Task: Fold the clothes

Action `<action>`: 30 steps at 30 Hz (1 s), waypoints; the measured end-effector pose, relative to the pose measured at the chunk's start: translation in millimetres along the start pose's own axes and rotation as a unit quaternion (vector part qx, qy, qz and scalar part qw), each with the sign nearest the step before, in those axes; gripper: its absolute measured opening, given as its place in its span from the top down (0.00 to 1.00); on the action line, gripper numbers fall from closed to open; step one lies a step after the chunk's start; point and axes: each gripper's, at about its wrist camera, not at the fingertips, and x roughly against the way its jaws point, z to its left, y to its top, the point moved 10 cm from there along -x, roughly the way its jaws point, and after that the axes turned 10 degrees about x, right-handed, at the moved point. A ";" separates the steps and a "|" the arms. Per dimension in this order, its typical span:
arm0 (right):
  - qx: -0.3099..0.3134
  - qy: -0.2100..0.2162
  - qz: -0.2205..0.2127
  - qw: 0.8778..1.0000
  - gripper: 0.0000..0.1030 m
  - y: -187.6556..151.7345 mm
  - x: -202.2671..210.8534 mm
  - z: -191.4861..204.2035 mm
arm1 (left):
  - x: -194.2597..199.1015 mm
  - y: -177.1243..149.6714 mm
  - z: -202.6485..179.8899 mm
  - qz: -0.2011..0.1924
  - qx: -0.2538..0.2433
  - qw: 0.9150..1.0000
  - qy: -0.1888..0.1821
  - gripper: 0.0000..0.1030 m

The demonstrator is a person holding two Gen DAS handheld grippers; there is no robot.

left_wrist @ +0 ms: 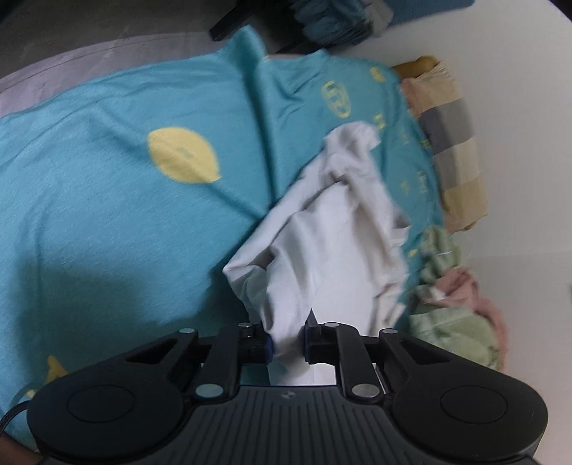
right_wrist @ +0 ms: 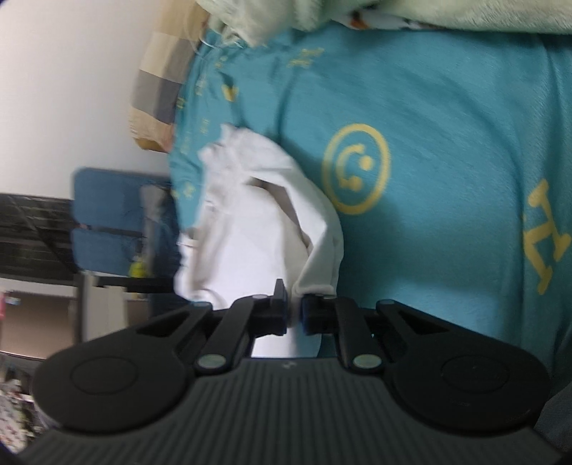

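A white garment (left_wrist: 332, 229) hangs crumpled over a teal bed sheet (left_wrist: 107, 179) with yellow prints. My left gripper (left_wrist: 289, 345) is shut on one edge of the white garment and holds it up. In the right wrist view the same white garment (right_wrist: 257, 229) hangs from my right gripper (right_wrist: 294, 314), which is shut on another edge of it. The cloth between the two grips sags in loose folds above the sheet (right_wrist: 447, 143).
A checked beige and grey pillow (left_wrist: 454, 143) lies at the bed's edge by a white wall. Green and pink clothes (left_wrist: 457, 304) are piled beside it. A pale green blanket (right_wrist: 393, 14) lies on the bed. A blue chair (right_wrist: 107, 221) and a dark desk stand beyond the bed.
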 end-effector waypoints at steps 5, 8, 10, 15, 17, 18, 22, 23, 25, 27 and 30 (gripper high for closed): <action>0.026 0.038 -0.033 0.998 0.91 17.6 30.4 41.3 | 35.0 7.0 -51.4 -0.019 -0.009 0.998 -0.065 0.88; 0.034 0.060 -0.042 0.997 0.91 16.8 52.9 64.7 | 61.3 -2.8 -68.6 -0.027 -0.024 0.997 -0.074 0.89; 0.048 0.069 -0.050 0.995 0.91 13.5 71.7 75.1 | 86.4 -13.7 -69.2 -0.025 -0.025 0.996 -0.077 0.89; 0.053 0.077 -0.041 0.995 0.91 -8.1 117.5 74.9 | 140.8 -52.5 -38.2 -0.027 -0.028 0.998 -0.051 0.89; 0.050 0.074 -0.026 0.996 0.91 -23.9 131.9 65.5 | 155.5 -64.6 -23.5 -0.029 -0.029 0.999 -0.032 0.89; 0.050 0.072 -0.021 0.996 0.91 -31.0 137.7 61.4 | 163.1 -69.7 -17.0 -0.029 -0.029 0.999 -0.025 0.89; 0.042 0.069 -0.011 0.997 0.91 -41.8 144.2 53.9 | 174.4 -70.9 -11.7 -0.034 -0.024 0.999 -0.021 0.89; 0.037 0.070 -0.012 0.997 0.91 -40.0 141.5 54.8 | 170.3 -67.1 -14.7 -0.034 -0.019 0.999 -0.020 0.89; 0.018 0.071 -0.011 0.997 0.91 -32.8 132.7 58.9 | 159.9 -58.3 -22.0 -0.036 -0.007 0.999 -0.019 0.89; 0.002 0.070 -0.009 0.997 0.91 -20.1 118.2 64.6 | 143.6 -45.3 -34.5 -0.040 0.003 0.999 -0.016 0.89; -0.013 0.063 -0.008 0.998 0.91 2.1 90.0 75.0 | 113.8 -21.2 -59.0 -0.045 0.008 0.999 -0.013 0.89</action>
